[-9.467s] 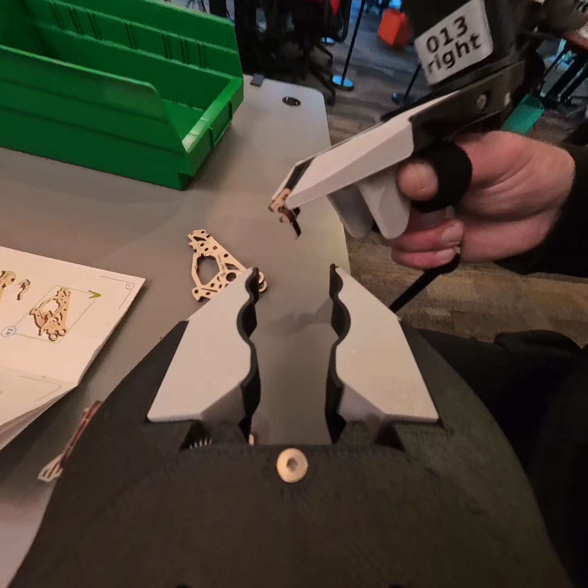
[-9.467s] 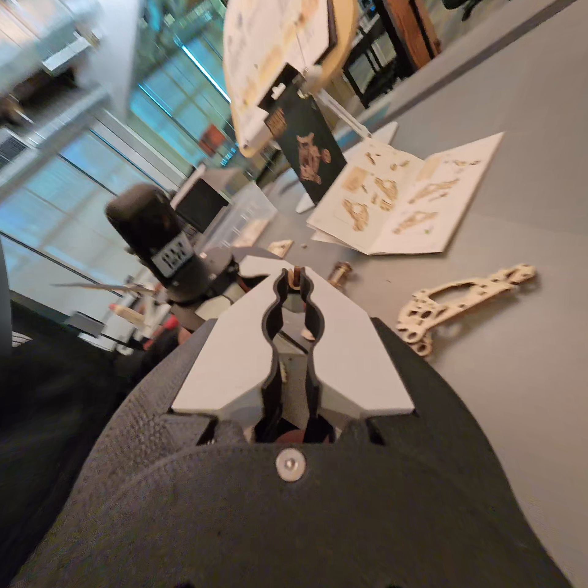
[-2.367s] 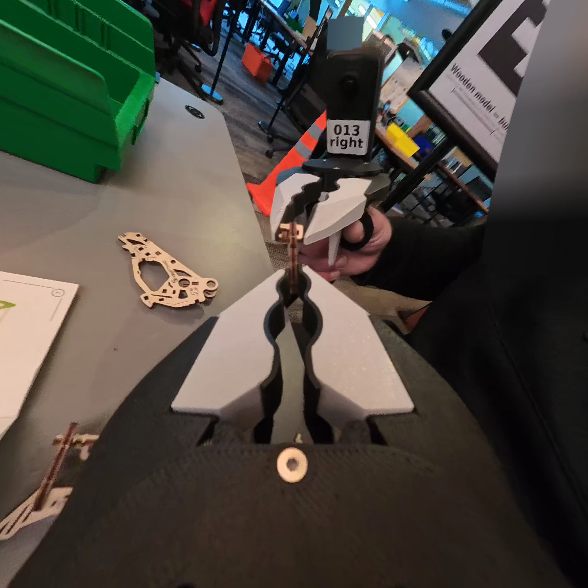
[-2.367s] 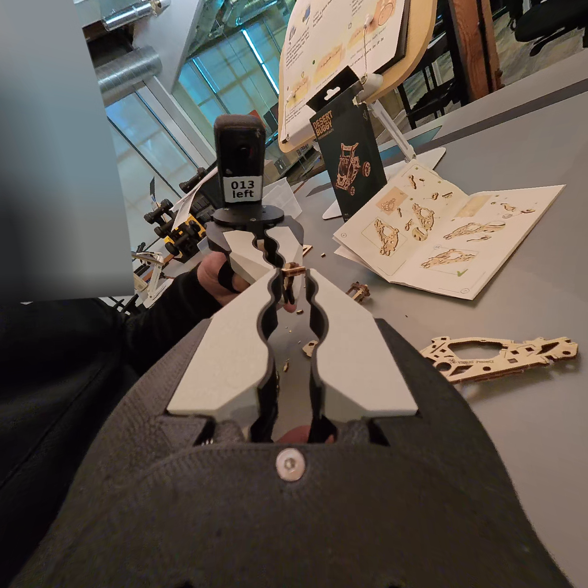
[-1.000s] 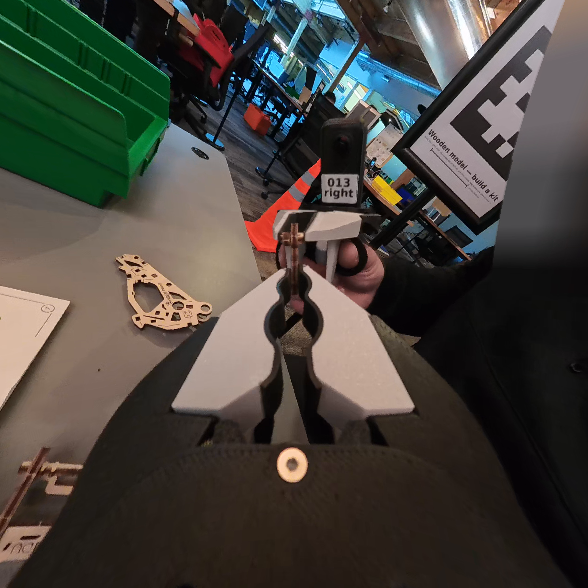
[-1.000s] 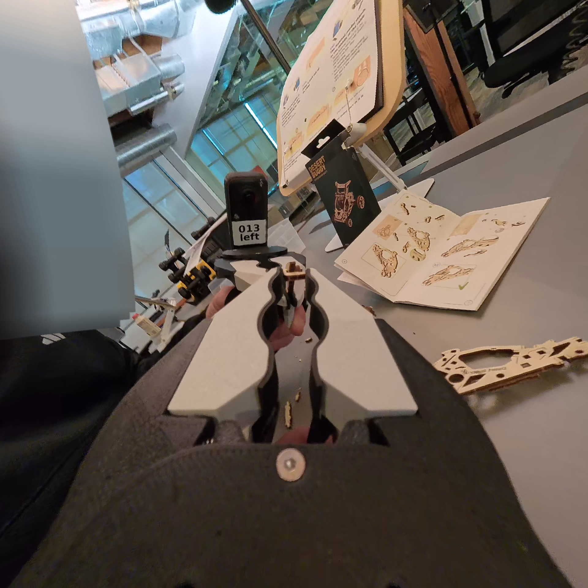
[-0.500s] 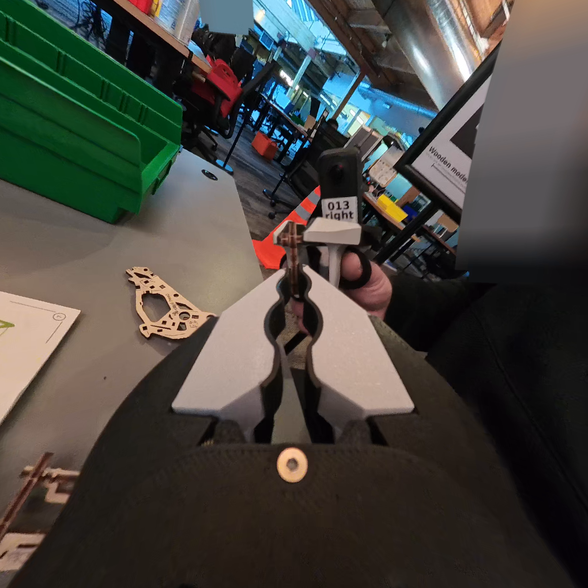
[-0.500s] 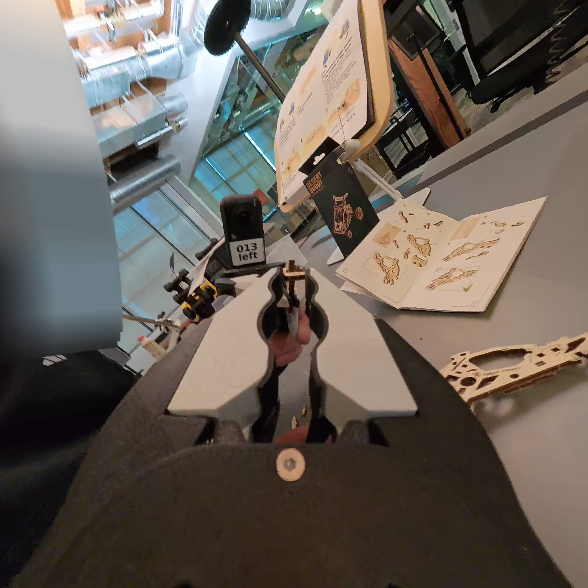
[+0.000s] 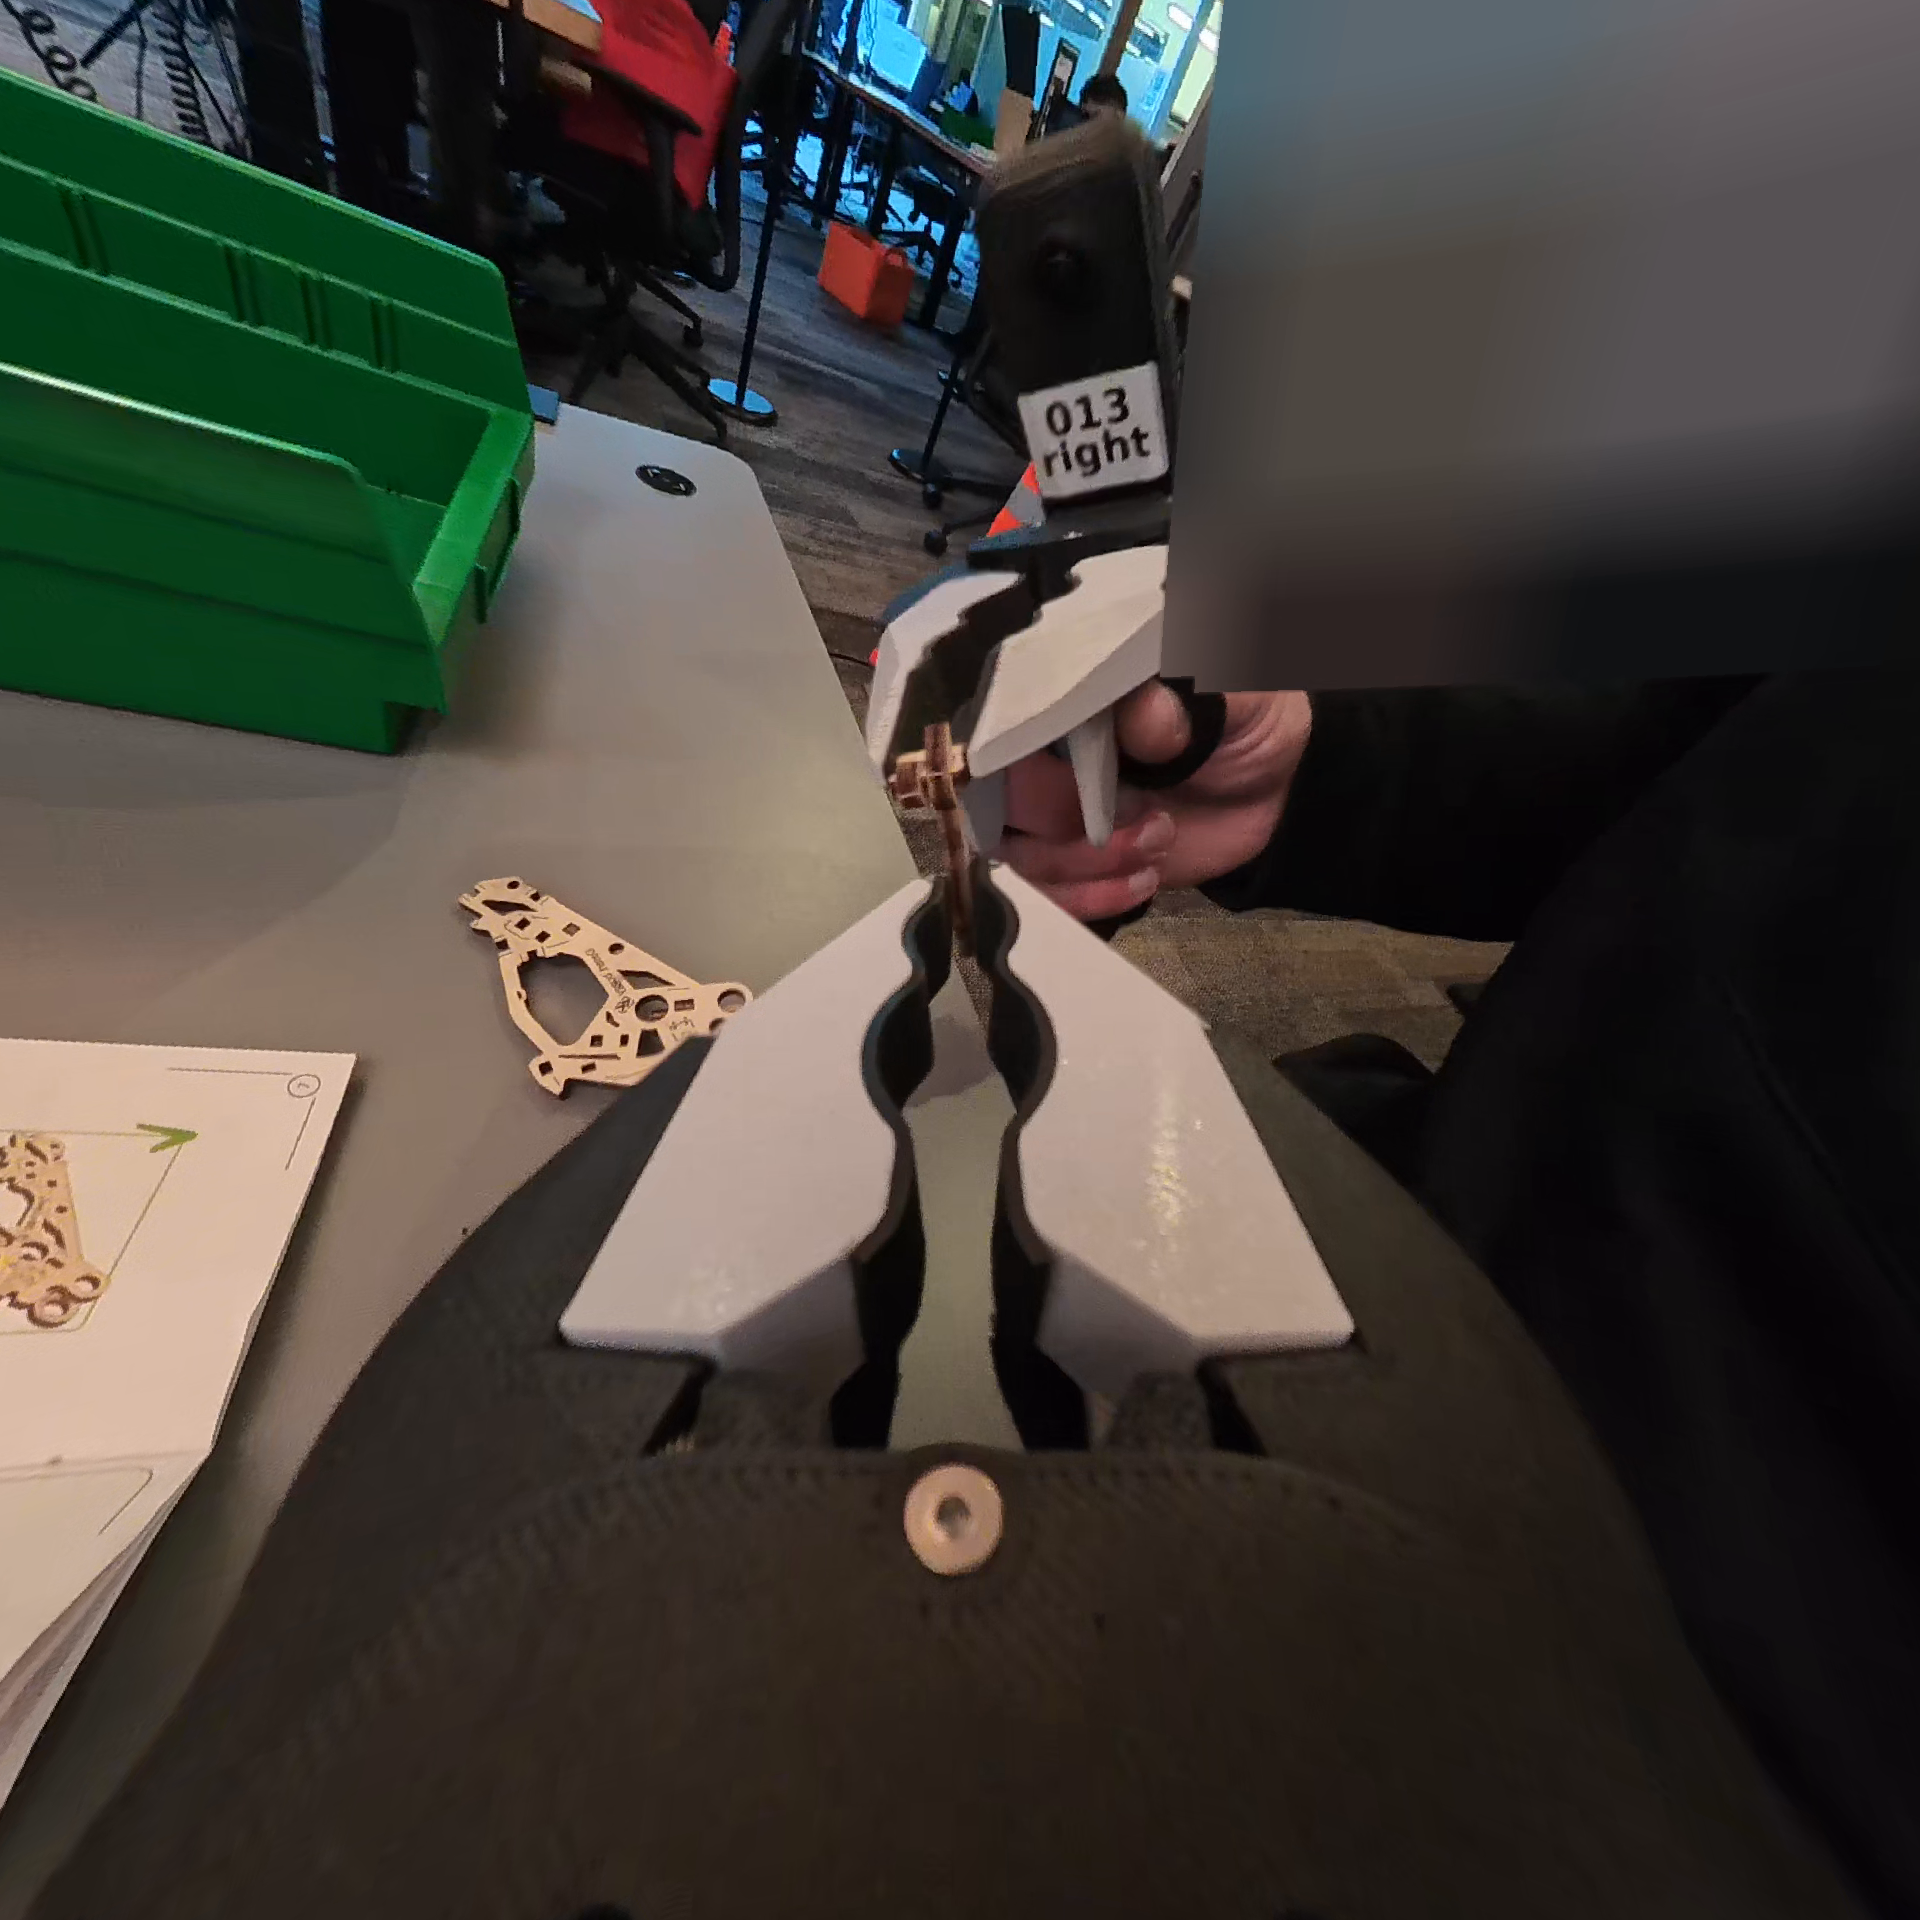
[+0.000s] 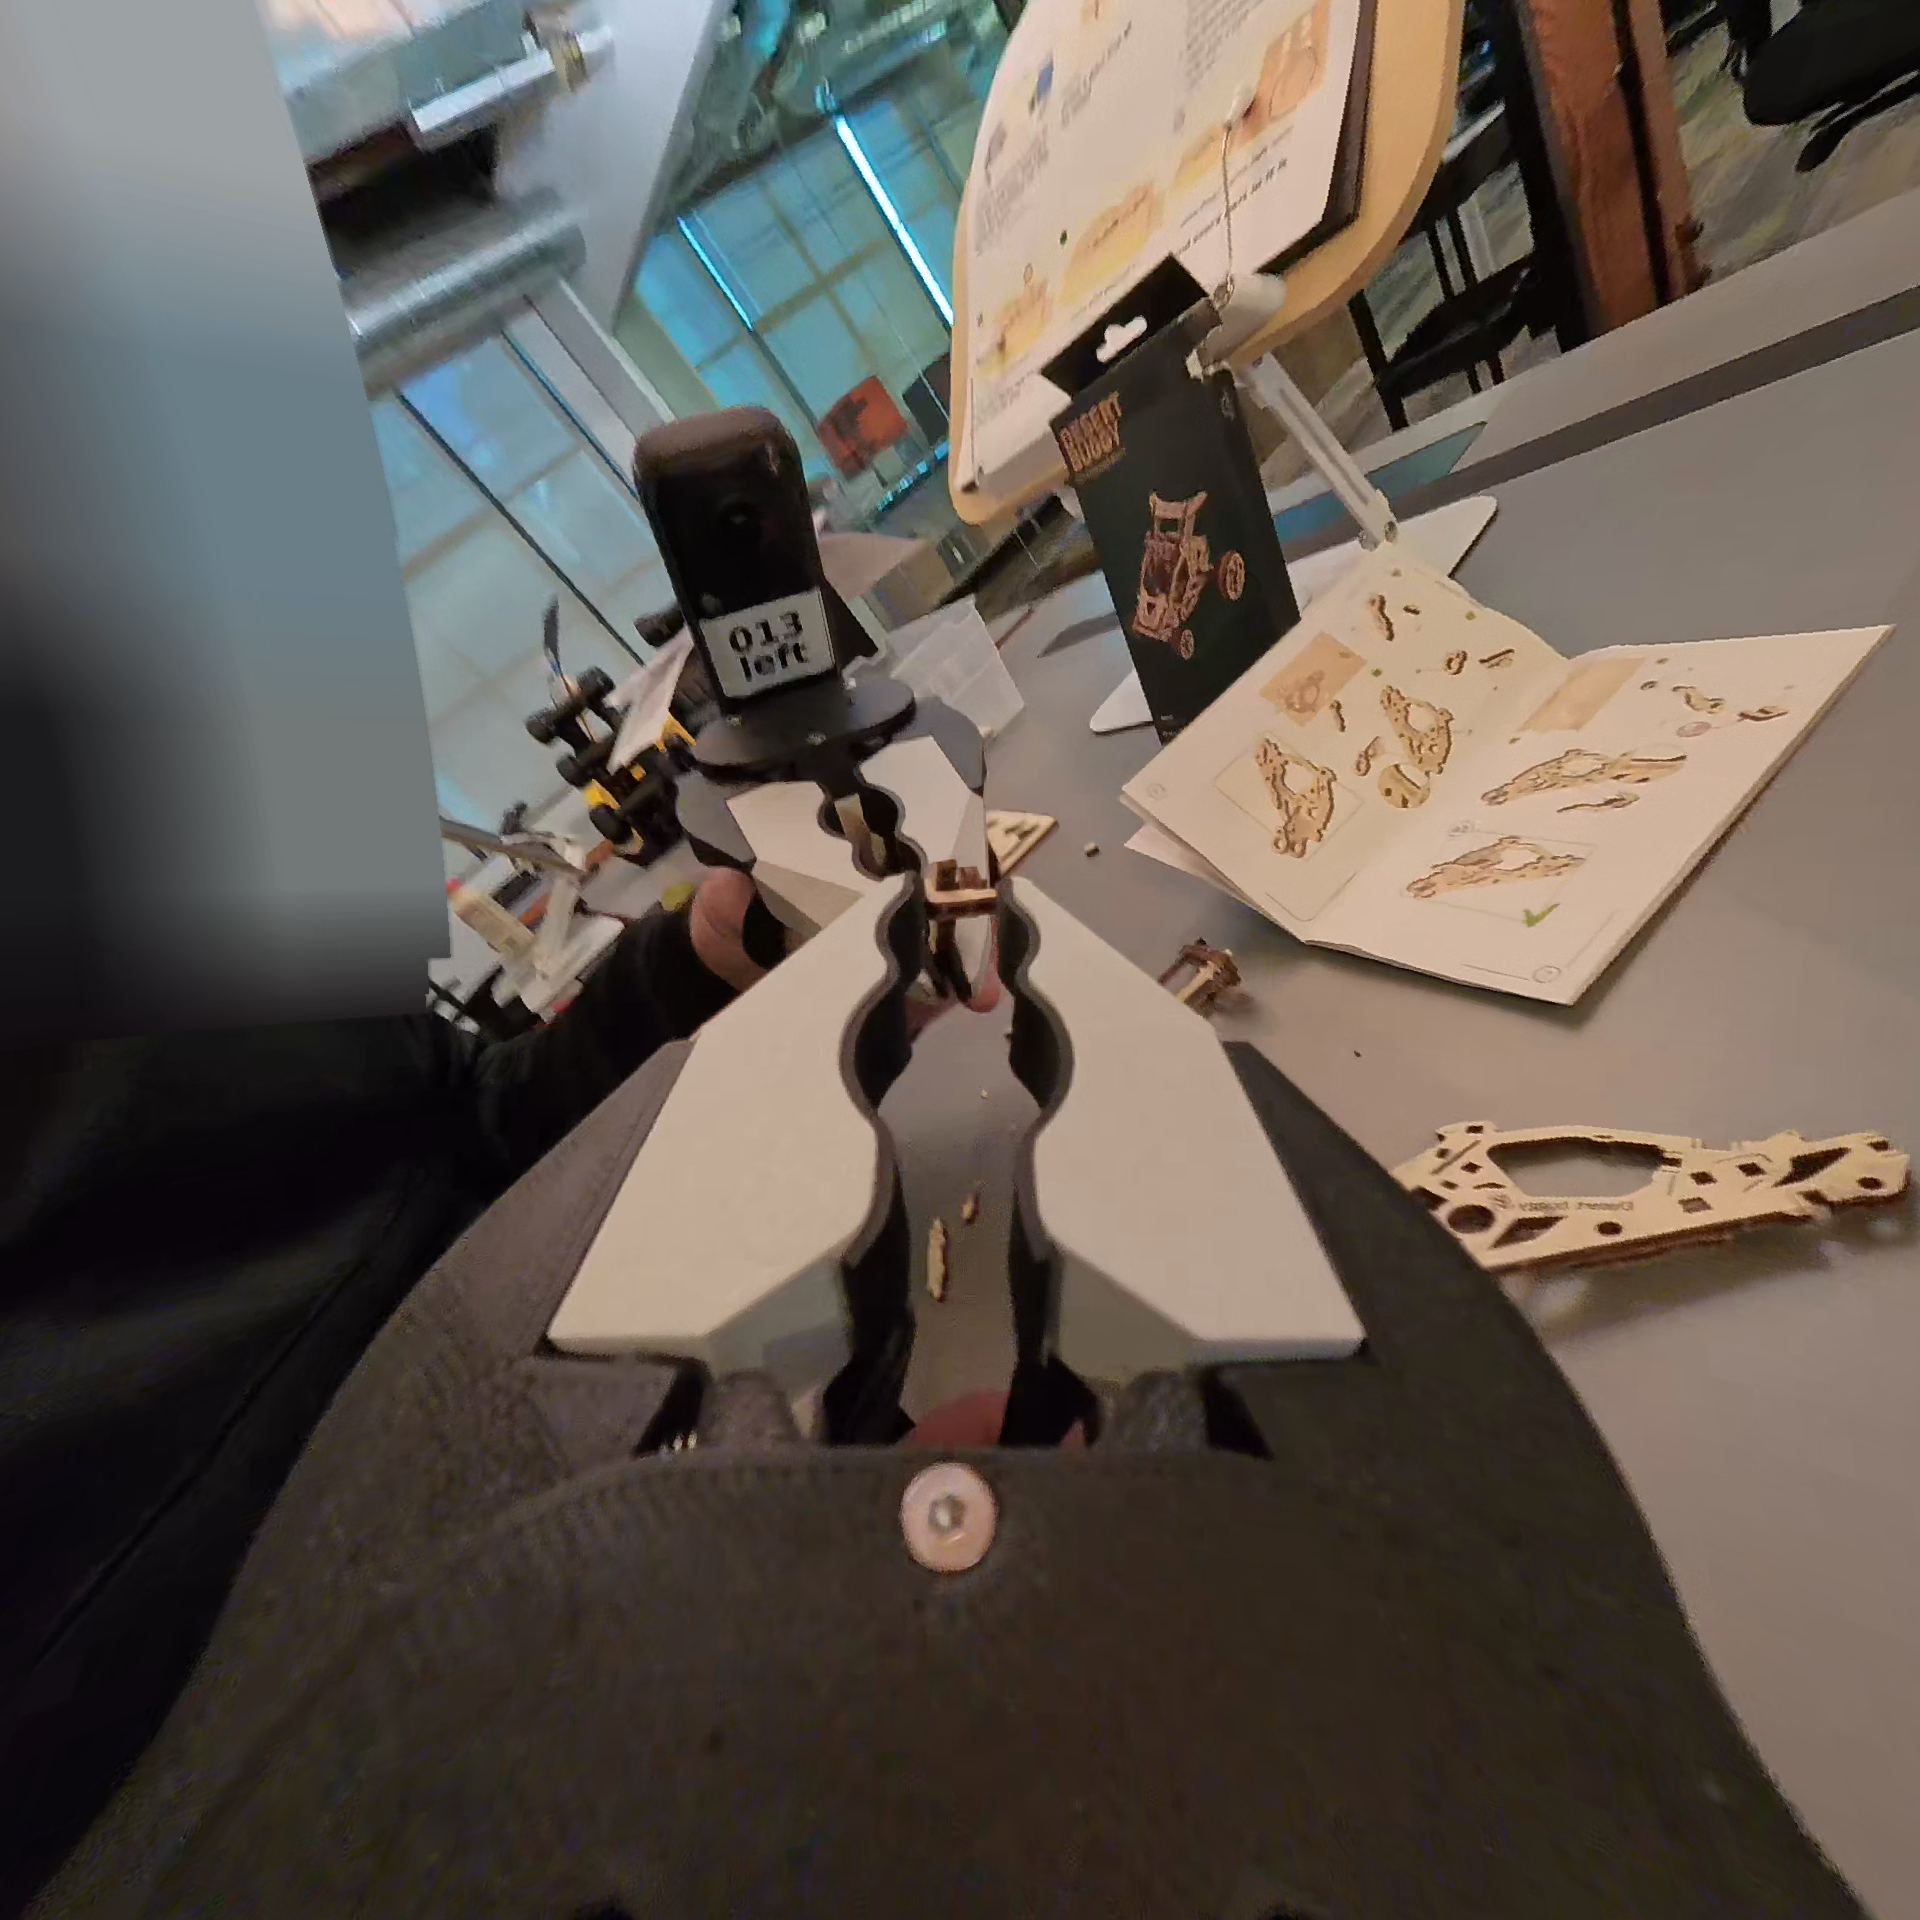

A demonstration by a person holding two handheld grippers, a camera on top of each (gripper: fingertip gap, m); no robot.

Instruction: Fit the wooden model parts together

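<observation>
The left tool (image 9: 954, 914) pinches a thin wooden strip (image 9: 958, 883) edge-on at its tips. Just ahead, the right tool (image 10: 954, 914) clamps the small notched wooden block (image 10: 958, 891) on that strip's far end. Any twist between them could snap the strip or jam the joint.

Open-plan workshop office — desks (image 9: 914, 114), chairs (image 9: 665, 135), exposed ducting (image 10: 457, 260).

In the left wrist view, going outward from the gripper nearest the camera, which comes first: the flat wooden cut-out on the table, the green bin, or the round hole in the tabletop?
From the left gripper:
1. Flat wooden cut-out, lying just to its left on the table.
2. Green bin, farther back at left.
3. Round hole in the tabletop, at the far edge past the bin's corner.
</observation>
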